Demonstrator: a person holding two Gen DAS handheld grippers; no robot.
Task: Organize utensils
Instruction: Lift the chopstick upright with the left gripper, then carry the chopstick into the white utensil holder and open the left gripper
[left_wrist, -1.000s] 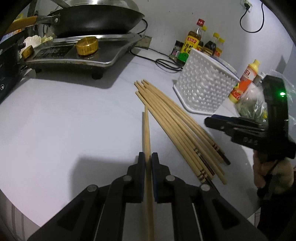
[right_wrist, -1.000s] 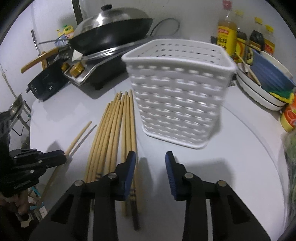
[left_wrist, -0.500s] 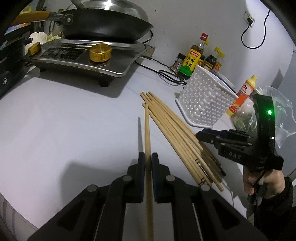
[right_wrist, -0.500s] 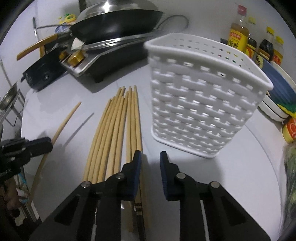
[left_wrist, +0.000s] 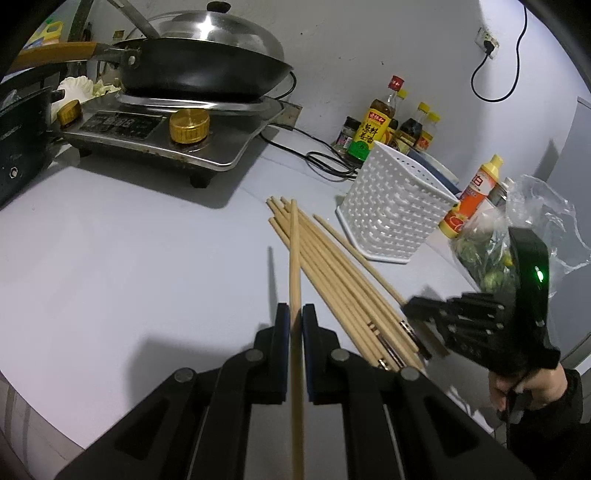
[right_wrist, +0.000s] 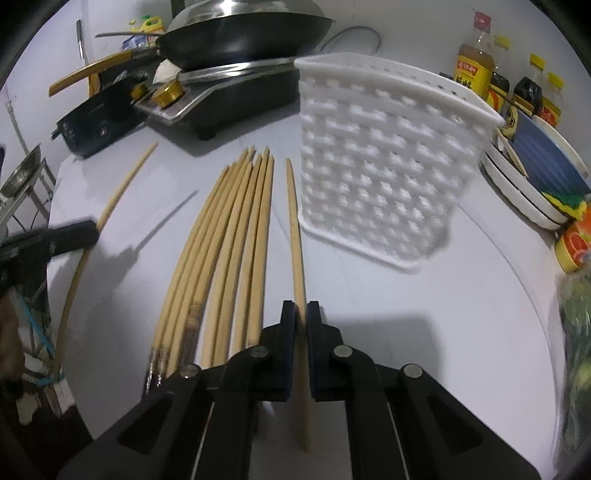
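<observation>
My left gripper (left_wrist: 294, 318) is shut on a wooden chopstick (left_wrist: 294, 258) and holds it above the white counter, pointing away from me. My right gripper (right_wrist: 301, 314) is shut on another chopstick (right_wrist: 295, 229), beside the row of several chopsticks (right_wrist: 229, 236) lying on the counter. The same row shows in the left wrist view (left_wrist: 343, 280). A white perforated basket (right_wrist: 391, 173) stands upright just right of the chopsticks; it also shows in the left wrist view (left_wrist: 395, 210). My right gripper (left_wrist: 417, 308) shows at the near end of the row there.
A stove (left_wrist: 173, 136) with a lidded wok (left_wrist: 207, 66) stands at the back left. Sauce bottles (left_wrist: 373, 129) and a cable line the wall. An orange bottle (left_wrist: 472, 195) and a bag of greens (left_wrist: 491, 258) sit right. Stacked plates (right_wrist: 532, 173) lie behind the basket.
My right gripper has closed on the chopstick nearest the basket and drawn it apart from the row. My left gripper has raised its chopstick and shifted it right, over the row.
</observation>
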